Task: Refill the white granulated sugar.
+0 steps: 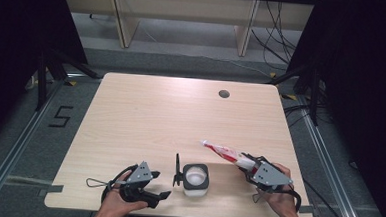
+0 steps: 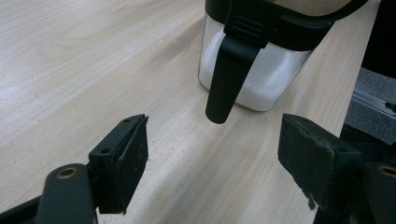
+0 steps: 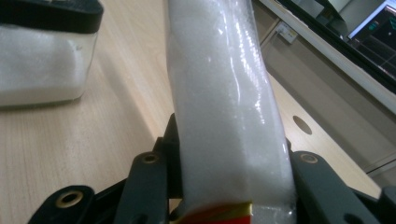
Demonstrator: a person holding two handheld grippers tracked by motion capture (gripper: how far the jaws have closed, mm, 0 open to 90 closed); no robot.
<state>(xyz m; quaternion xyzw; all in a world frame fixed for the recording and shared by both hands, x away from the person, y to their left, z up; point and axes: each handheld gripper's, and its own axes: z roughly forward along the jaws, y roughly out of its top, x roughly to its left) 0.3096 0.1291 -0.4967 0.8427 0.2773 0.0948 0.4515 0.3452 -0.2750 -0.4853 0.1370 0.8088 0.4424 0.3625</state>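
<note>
Two grippers in use on my light wooden table (image 1: 146,111). Landmark: the clear square jar with black rim and white granules (image 1: 196,179), standing near the table's near edge with its black lid (image 1: 177,170) swung open on the left side.

Left gripper (image 1: 157,197): just left of the jar, jaws spread wide with nothing between them; in the left gripper view I see the lid's black latch tab (image 2: 231,70) hanging ahead of the pads.

Right gripper (image 1: 245,167): right of the jar, jaws pressed on both sides of a long clear plastic pouch of white powder with red print (image 1: 224,152). The pouch slants up and away from the jaws, to the right of the jar and above the tabletop.
</note>
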